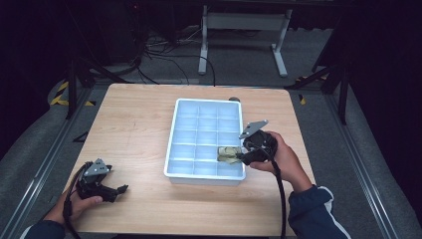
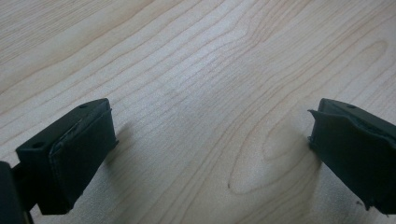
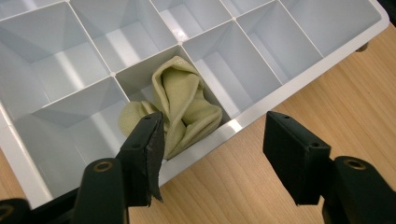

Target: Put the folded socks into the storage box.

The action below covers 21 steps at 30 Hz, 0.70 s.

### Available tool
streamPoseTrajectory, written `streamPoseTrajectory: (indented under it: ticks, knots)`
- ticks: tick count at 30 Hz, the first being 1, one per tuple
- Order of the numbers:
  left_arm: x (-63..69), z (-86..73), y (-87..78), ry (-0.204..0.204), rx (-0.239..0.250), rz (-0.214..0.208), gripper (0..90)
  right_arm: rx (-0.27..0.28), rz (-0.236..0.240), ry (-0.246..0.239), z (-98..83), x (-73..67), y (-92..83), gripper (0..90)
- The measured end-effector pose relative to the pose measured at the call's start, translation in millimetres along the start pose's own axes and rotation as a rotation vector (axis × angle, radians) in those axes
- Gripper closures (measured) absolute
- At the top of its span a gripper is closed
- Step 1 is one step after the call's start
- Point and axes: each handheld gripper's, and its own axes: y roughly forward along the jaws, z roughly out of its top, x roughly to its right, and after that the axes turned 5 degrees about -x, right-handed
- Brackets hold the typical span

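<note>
My right gripper [image 3: 212, 140] stands with its jaws apart and nothing between them, just off the rim of the white tray [image 3: 299, 88]. The yellow-green cloth [image 3: 182, 109] lies bunched in 1 compartment along that rim, free of the pads. I judge the placing step done; next I should lift clear. My left gripper [image 2: 210, 154] rests wide open over the bare table [image 2: 187, 70].

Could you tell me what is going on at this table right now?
A person works with a hand-held gripper in each hand. The right hand-held gripper stands open at the edge of a white divided tray, where a crumpled yellow-green cloth lies in one compartment along that side. The left hand-held gripper rests open over the bare wooden table.
</note>
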Motion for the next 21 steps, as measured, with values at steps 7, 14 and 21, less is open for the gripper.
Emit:
streamPoseTrajectory:
  ticks: [7,14,21]
  knots:
    - [0.1,-0.1,0.1,-0.001,0.002,0.002,0.5,0.022,-0.015,0.012,-8.1,-0.2,-5.9,37.0]
    - [1.1,-0.8,-0.4,-0.015,-0.005,-0.007,0.5,0.031,-0.036,0.041,-20.7,3.6,-13.1,36.6]
    - [1.2,-0.8,-0.3,-0.016,-0.004,-0.006,0.5,0.037,-0.049,0.057,-38.4,8.4,-18.1,36.7]
